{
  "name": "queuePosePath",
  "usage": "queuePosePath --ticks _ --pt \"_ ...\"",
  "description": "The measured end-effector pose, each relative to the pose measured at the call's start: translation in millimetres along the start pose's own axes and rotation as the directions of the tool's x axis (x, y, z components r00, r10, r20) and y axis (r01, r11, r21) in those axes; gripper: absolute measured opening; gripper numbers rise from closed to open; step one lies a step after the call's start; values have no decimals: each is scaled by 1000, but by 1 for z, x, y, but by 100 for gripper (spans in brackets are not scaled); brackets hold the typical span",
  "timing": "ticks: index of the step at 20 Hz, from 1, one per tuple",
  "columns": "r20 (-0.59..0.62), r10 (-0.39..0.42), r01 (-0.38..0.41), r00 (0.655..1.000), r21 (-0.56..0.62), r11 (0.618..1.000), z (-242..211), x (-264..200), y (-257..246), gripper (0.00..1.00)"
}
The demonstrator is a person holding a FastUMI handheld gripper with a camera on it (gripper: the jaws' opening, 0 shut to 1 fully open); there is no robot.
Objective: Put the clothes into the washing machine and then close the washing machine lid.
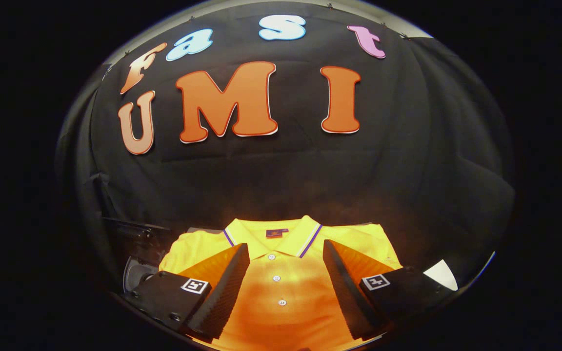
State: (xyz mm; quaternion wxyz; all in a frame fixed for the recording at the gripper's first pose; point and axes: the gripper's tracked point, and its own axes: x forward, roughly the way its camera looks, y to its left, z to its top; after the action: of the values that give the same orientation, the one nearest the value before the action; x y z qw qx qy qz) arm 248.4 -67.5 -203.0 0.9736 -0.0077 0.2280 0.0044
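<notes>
A yellow polo shirt point(281, 273) lies flat under and ahead of my fingers, its collar with purple stripes pointing away from me and its buttons running down the middle. My gripper point(286, 251) is open, one finger over each side of the shirt's chest, with the button placket between them. Nothing is held. To the left of the shirt, past the left finger, a dark rounded part of the washing machine point(137, 258) shows, too dim to tell whether its lid is up.
The black cloth wall rises just beyond the shirt's collar. A pale patch of surface point(442, 275) shows past the right finger. The surroundings are dark.
</notes>
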Motion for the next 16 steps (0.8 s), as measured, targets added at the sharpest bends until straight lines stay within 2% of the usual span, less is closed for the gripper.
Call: queuePosePath --ticks 3,7,16 --pt "-67 -20 22 998 36 999 -17 18 -7 98" --pt "-154 4 9 988 84 996 -40 32 -6 99" --pt "-254 -27 22 967 -21 1000 -60 39 -2 99"
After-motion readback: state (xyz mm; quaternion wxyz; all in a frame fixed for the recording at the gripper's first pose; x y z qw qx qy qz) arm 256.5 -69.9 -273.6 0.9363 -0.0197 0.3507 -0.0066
